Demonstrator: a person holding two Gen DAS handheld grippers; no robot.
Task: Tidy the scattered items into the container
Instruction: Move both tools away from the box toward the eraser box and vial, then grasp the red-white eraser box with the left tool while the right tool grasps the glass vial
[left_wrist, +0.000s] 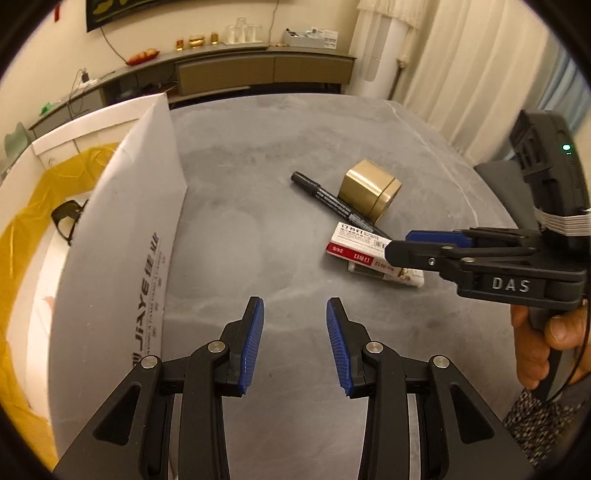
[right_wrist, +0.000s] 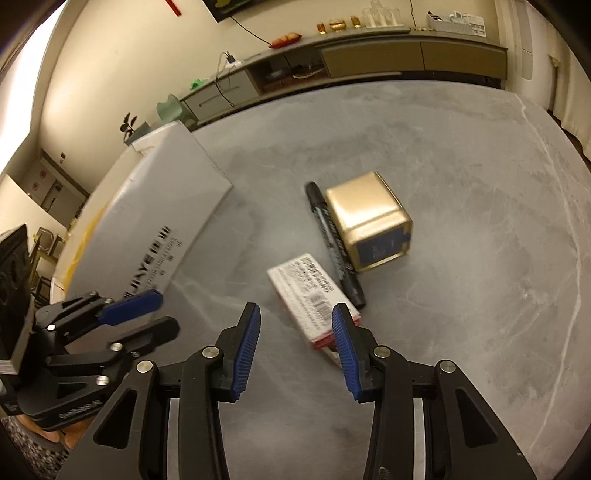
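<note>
Left wrist view: our left gripper (left_wrist: 295, 325), jaws apart and empty over the grey table (left_wrist: 258, 166), beside the white box (left_wrist: 125, 229). Right wrist view: our right gripper (right_wrist: 295, 330), jaws parted and empty, nears the staple box (right_wrist: 310, 291); black marker (right_wrist: 334, 243) touches gold tin (right_wrist: 369, 218).

Warm, dim indoor light; heavy fisheye bending and dark corners in both views.
The gold tin (right_wrist: 367, 218) ahead of the right hand-held gripper (right_wrist: 295, 334) glares softly; the staple box (right_wrist: 312, 291) and marker (right_wrist: 334, 243) are motion-blurred.

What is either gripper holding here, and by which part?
Nothing is held. The left gripper is open over bare table. The right gripper is open beside the staple box, pads not pressing on it.
</note>
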